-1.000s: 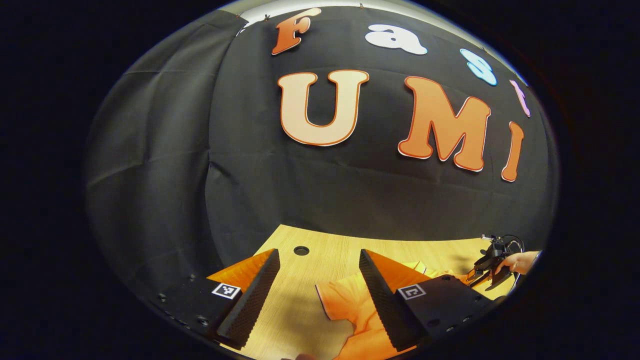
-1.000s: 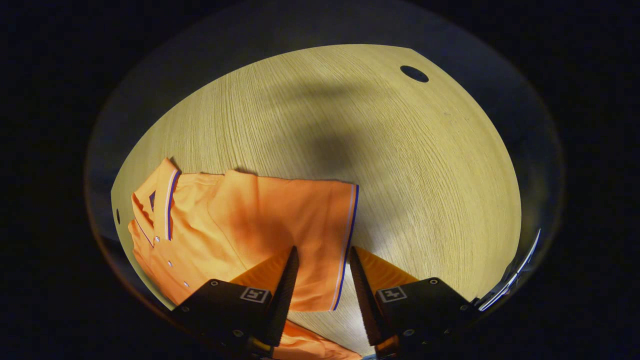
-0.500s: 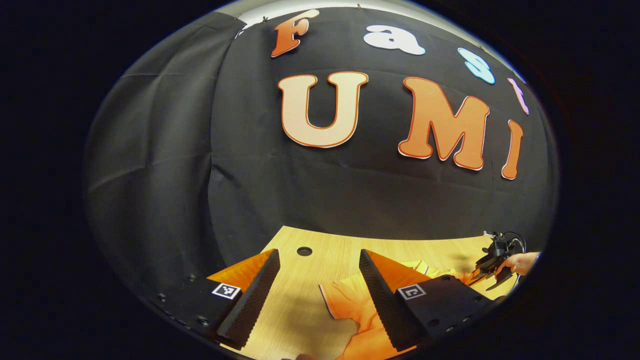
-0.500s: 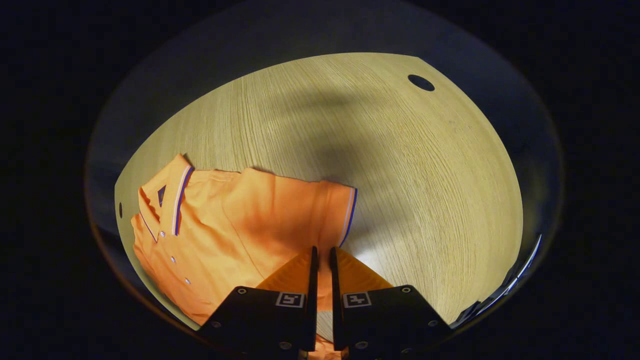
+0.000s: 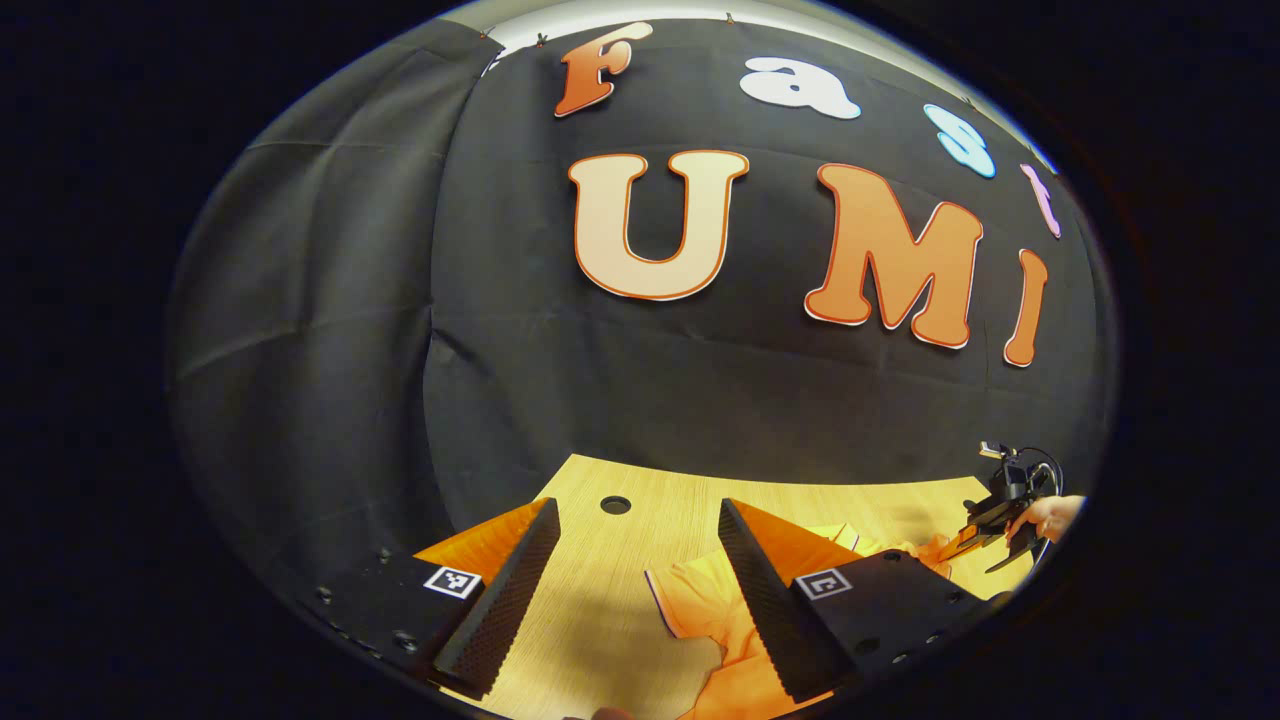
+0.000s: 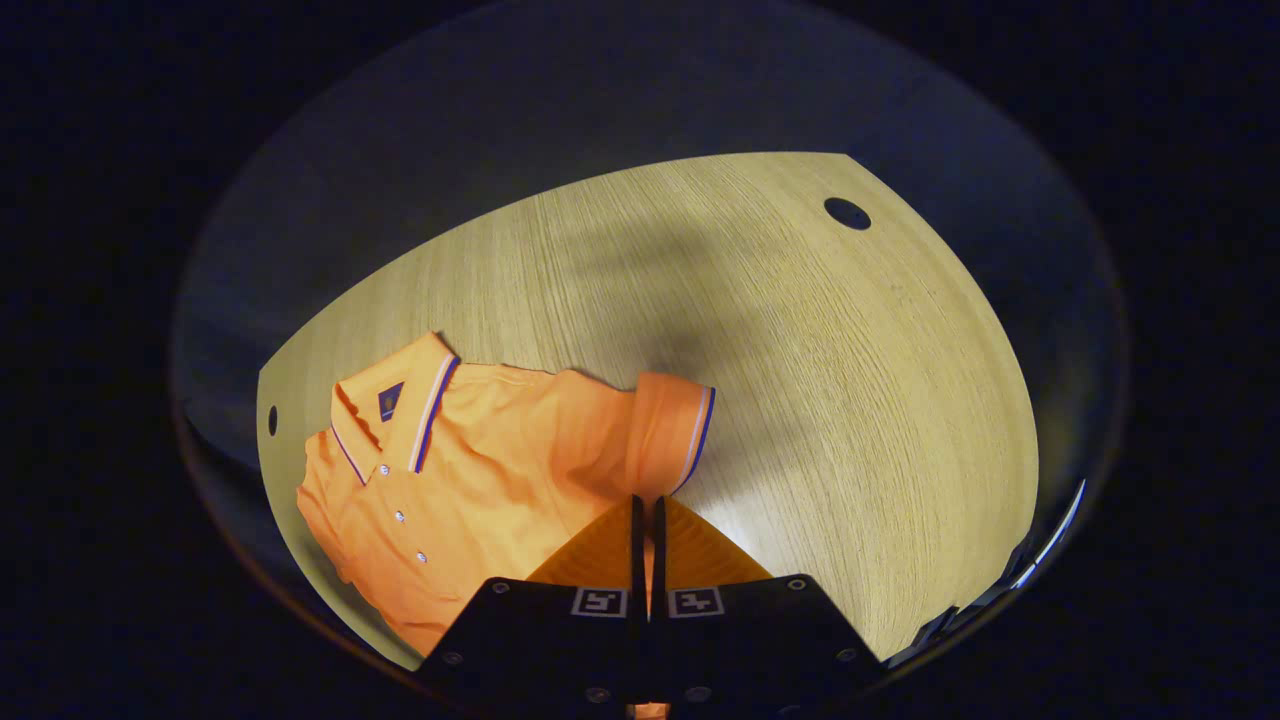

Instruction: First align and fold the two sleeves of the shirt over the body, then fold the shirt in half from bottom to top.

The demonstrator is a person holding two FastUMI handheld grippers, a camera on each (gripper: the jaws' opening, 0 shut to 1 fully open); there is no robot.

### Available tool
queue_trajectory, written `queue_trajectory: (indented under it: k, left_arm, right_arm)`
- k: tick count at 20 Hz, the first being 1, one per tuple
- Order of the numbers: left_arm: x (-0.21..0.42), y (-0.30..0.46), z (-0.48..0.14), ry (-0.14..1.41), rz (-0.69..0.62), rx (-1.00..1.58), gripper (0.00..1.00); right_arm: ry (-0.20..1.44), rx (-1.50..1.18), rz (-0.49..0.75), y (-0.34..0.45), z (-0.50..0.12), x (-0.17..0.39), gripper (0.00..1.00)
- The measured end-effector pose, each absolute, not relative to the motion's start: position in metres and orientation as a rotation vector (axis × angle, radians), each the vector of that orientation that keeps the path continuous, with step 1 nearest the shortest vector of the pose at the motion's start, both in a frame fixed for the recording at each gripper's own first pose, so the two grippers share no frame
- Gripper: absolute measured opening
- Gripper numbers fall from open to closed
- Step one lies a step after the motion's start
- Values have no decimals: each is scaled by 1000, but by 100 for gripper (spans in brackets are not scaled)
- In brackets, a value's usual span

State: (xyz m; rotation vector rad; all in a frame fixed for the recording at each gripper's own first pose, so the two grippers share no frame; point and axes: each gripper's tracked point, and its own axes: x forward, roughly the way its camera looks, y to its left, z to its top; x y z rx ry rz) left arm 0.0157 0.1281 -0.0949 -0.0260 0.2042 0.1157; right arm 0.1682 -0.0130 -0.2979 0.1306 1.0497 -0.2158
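Right gripper (image 6: 645, 515): your fingers are pressed together on the sleeve (image 6: 668, 430) of the orange shirt (image 6: 470, 480) — cuff raised just ahead of the tips.
Fold direction: the shirt's body and collar (image 6: 420, 405) lie to your left on the bench (image 6: 800, 380), so carry the sleeve that way.
Left gripper (image 5: 635, 555): fingers wide apart, holding nothing — the other sleeve (image 5: 700, 600) lies between them, nearer the right one.

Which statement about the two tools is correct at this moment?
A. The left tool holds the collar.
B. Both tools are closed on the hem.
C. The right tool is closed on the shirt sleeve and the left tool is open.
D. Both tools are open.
C: the right tool pinches the sleeve of the shirt; the left tool gapes over the table.
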Motion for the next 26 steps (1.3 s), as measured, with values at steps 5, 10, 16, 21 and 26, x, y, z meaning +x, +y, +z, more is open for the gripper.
queue_trajectory:
  k: [5,10,16,21,26]
  left_arm:
    - [10,140,-92,195,107,-32,98]
    - [-1,165,-89,188,126,-31,98]
    - [-10,195,-96,201,155,-37,98]
    - [-9,208,-101,213,159,-20,98]
    - [0,207,-107,236,146,-22,98]
  right_arm:
    - [989,80,-141,30,-264,168,1]
    - [958,0,-63,79,-253,169,1]
    - [978,-27,23,130,-270,168,2]
    - [1015,-20,66,157,-289,165,2]
    - [1004,14,129,183,-293,166,11]
